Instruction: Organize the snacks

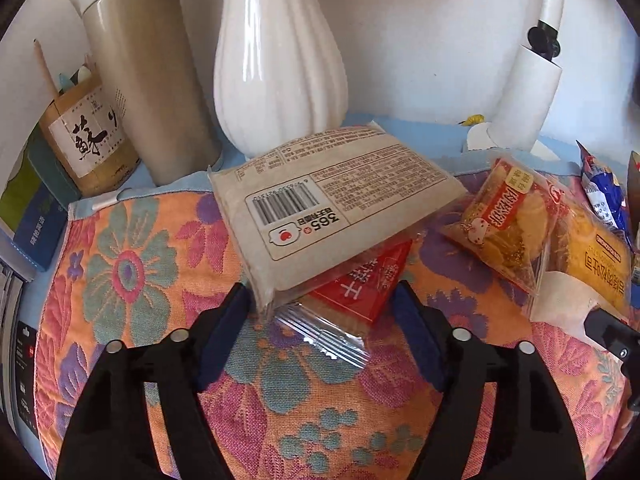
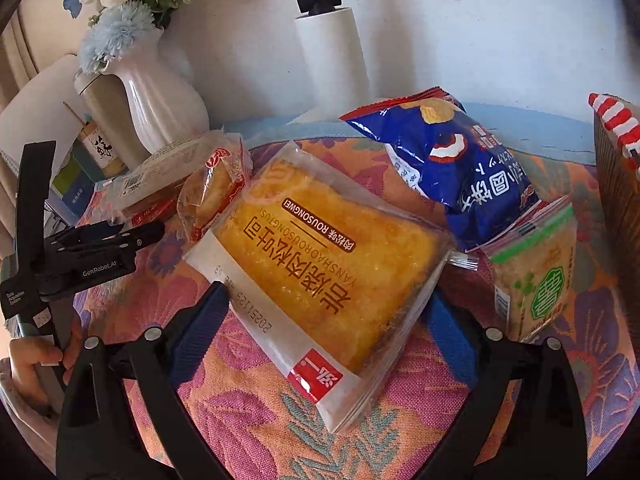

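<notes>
The left gripper [image 1: 320, 312] is hovering with jaws wide apart around the near end of a beige barcode-printed snack packet [image 1: 320, 204], which is lying atop a red wrapped snack [image 1: 360, 288] on the floral woven tablecloth [image 1: 132, 272]. A white ribbed ceramic vase [image 1: 280, 60] and a tan insulated flask [image 1: 148, 72] are crowding the table's far edge behind. The right gripper [image 2: 332, 320], equally open, is straddling a yellow toast packet [image 2: 328, 264]; a blue crisp bag [image 2: 452, 152] is resting just beyond.

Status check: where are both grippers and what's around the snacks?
Left gripper open, straddling red packet under beige packet. Right gripper open around yellow toast pack. Blue chip bag crowds behind.
</notes>
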The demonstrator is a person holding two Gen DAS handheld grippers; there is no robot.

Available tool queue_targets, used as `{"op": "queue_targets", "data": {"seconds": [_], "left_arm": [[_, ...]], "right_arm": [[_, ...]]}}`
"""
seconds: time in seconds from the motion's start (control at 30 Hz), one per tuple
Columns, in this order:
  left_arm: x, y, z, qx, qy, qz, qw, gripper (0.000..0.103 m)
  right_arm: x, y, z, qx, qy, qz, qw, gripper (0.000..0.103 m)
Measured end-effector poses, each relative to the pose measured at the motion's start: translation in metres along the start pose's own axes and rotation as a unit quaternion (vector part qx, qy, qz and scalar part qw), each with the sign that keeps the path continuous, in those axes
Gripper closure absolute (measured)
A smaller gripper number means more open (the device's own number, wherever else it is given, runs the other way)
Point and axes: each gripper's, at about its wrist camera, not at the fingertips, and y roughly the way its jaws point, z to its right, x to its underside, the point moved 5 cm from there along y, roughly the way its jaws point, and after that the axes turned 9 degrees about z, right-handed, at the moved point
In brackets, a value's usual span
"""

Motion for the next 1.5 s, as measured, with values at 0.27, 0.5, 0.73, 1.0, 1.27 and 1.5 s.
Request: {"op": "queue_targets", "data": {"seconds": [0.27,0.5,0.73,1.0,1.27,1.5], "left_arm": [[0.013,-0.022,0.028,-0.004,0.036,-0.002,0.9993,0.063],[0.05,-0.067,0.041,0.016,0.012,-0.017,0.9997,0.055],[0.055,-0.062,0.015,-0.03,-0.002,-0.03,0.9991,0.013],[0.051,-0.048,-0.003,0.008,-0.022,-0.033,0.9992,0.005],[0.054,-0.055,0.002,0.006,-0.028,-0.028,0.9992,0.005],[0.051,-0.051,-0.001,0.008,-0.029,-0.028,0.9991,0.005]], "right_arm": [[0.01,-0.021,0.003,-0.053,0.04,0.01,0.998,0.052],[0.053,-0.071,-0.028,-0.13,0.034,-0.055,0.989,0.05],[0.044,-0.094,-0.049,-0.07,-0.154,-0.041,0.985,0.003],[0.041,-0.036,-0.063,-0.086,-0.245,-0.063,0.964,0.003],[0.043,-0.018,-0.059,-0.083,-0.226,-0.062,0.969,0.003],[0.042,-0.022,-0.057,-0.083,-0.223,-0.062,0.969,0.003]]}}
